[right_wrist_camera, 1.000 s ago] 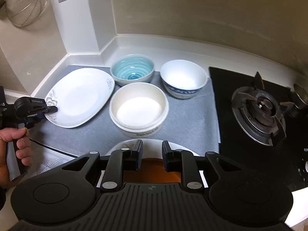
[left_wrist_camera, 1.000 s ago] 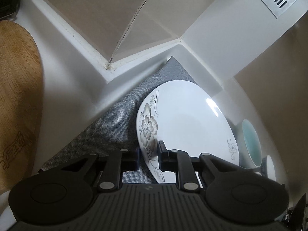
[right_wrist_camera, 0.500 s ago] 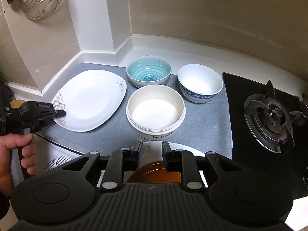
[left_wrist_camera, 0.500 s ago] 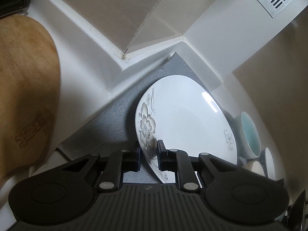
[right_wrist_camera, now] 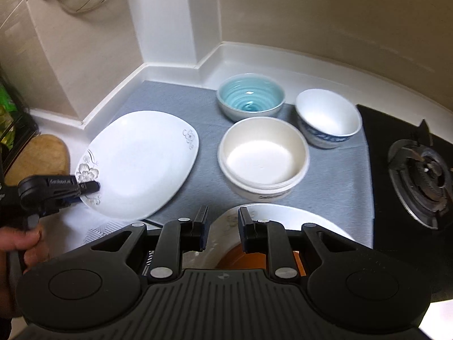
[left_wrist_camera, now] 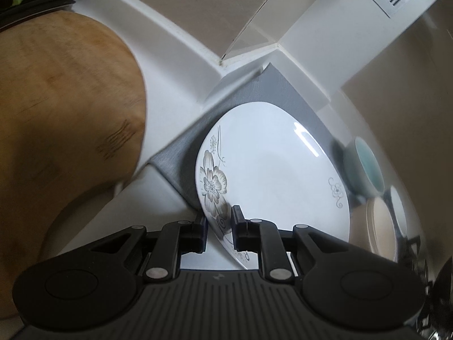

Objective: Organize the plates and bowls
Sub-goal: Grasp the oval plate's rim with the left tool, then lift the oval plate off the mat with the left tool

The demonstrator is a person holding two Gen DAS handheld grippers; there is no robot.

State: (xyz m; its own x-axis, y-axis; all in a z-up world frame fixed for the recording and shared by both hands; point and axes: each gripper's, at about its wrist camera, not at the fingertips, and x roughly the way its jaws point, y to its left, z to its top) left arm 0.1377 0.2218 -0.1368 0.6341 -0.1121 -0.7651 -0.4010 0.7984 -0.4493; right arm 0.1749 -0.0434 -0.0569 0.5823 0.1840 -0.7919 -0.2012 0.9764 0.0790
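The left gripper is pinching the rim of the big white plate, right by its grey flower. The plate looks tipped up a little on that side, over the grey mat on the tabletop. I think this is the step of picking the plate up. Next it should go onto the other plate, the one near the right gripper. That means lifting slowly and keeping the plate flat, because it is smooth and shiny and could slip. The right gripper is spread and holds nothing. Three bowls sit on the mat: a blue bowl, a cream bowl and a white bowl.
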